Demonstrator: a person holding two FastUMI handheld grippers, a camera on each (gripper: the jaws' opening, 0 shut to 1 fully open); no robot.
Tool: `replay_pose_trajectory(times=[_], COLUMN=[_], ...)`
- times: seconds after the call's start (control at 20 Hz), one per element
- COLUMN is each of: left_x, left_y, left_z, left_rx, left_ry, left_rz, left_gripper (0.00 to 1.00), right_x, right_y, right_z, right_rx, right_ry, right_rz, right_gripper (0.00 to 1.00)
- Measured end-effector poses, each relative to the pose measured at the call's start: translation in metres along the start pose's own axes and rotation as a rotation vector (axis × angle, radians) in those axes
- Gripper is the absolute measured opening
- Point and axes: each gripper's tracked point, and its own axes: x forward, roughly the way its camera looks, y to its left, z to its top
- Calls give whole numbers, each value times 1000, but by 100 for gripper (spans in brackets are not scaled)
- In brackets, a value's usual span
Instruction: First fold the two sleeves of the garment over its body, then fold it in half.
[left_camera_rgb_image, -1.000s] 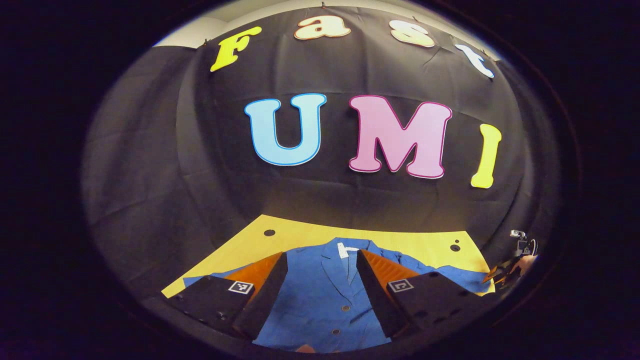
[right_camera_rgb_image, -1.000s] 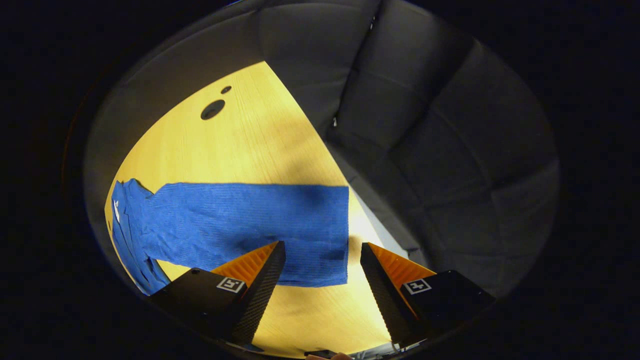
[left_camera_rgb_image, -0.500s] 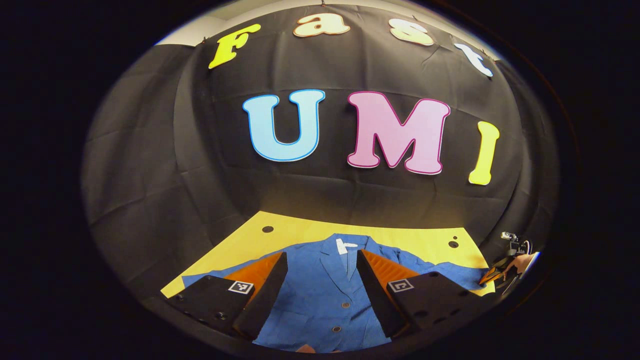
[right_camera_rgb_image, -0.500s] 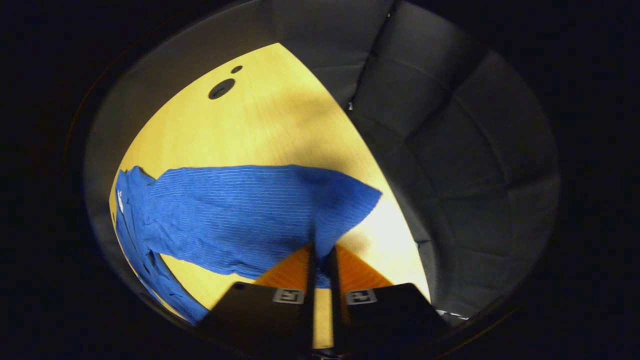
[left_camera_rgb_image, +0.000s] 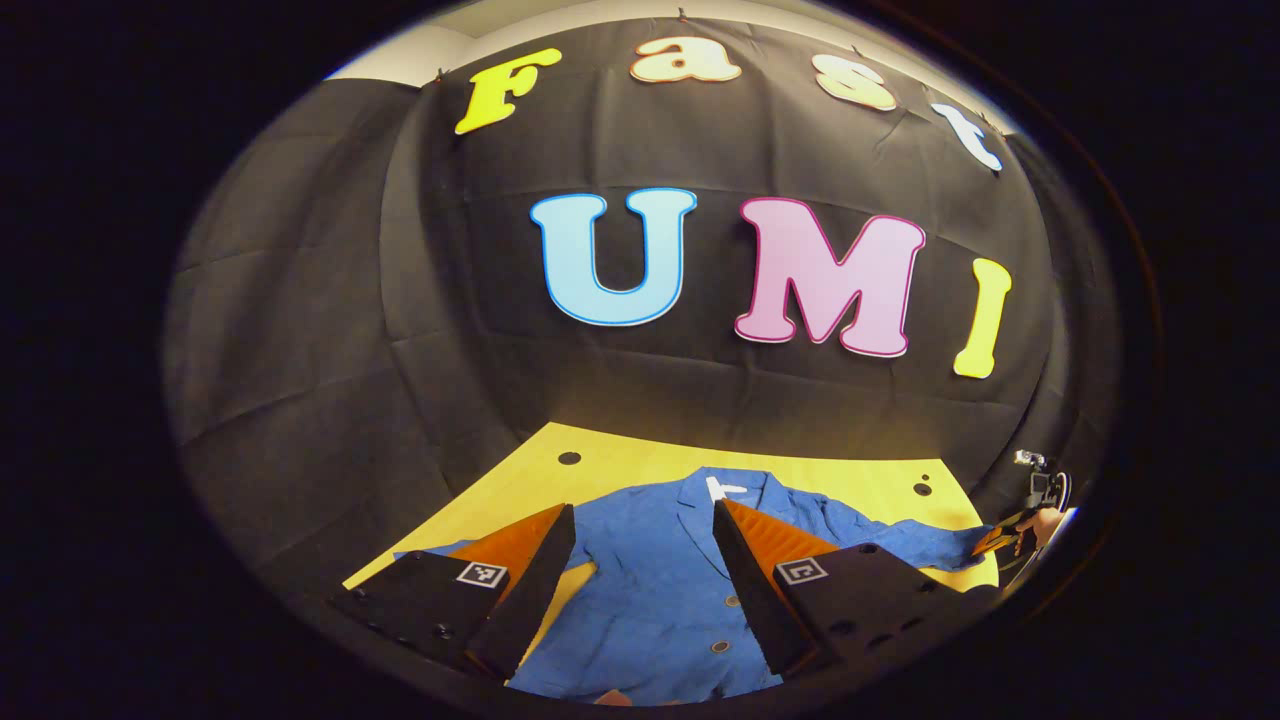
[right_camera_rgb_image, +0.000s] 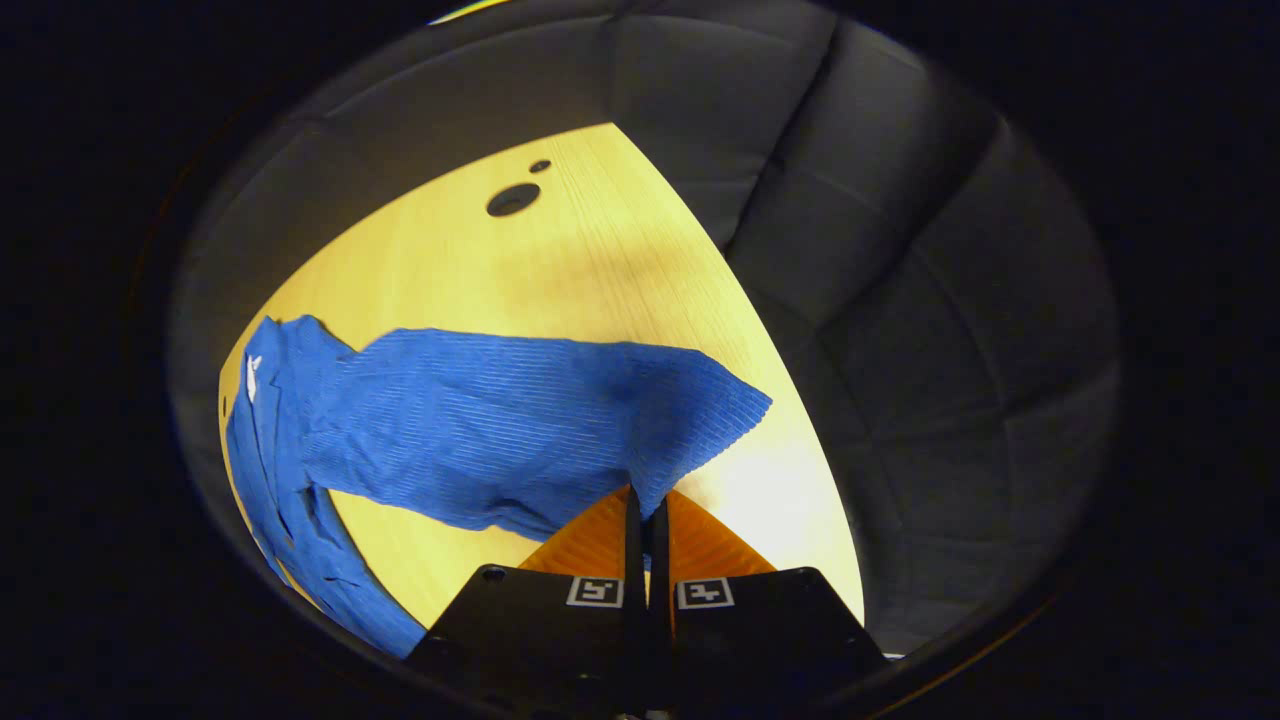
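1. Right gripper first: in the right gripper view its two fingers are pinched together on the cuff end of the sleeve, with just a thin sliver between them where the blue cloth goes in. So it's clamped on the fabric.

2. That sleeve runs from the pinch out toward the left of the view, where it joins the rest of the garment. The cuff corner sticks up and out to the right of the fingers, lifted a bit off the table.

3. Left gripper: in the left gripper view the fingers stand wide apart, nothing between them. It hangs over the front of the jacket, roughly over the button line.

4. The garment is a blue button-up jacket lying flat, front up, collar pointing to the far edge of the yellow wooden table. A couple of buttons show between the open fingers.

5. Far right in the left gripper view you can see the other gripper with a hand on it, at the end of the outstretched sleeve.

6. The table has small dark round holes near the far corners, and dark cloth walls stand close around it.
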Motion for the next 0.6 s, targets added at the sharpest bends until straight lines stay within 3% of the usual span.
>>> replay_pose_trajectory(times=[0.3, 0.6], left_x=[-22, -37], left_y=[55, 113], left_z=[0, -4], left_rx=[-15, -84], left_ry=[-45, -83], left_rz=[3, -7], left_gripper=[80, 80], right_x=[-91, -214], right_y=[53, 171], right_z=[11, 40], right_rx=[-35, -128], right_ry=[-147, -379], right_rz=[23, 110], right_gripper=[5, 4])
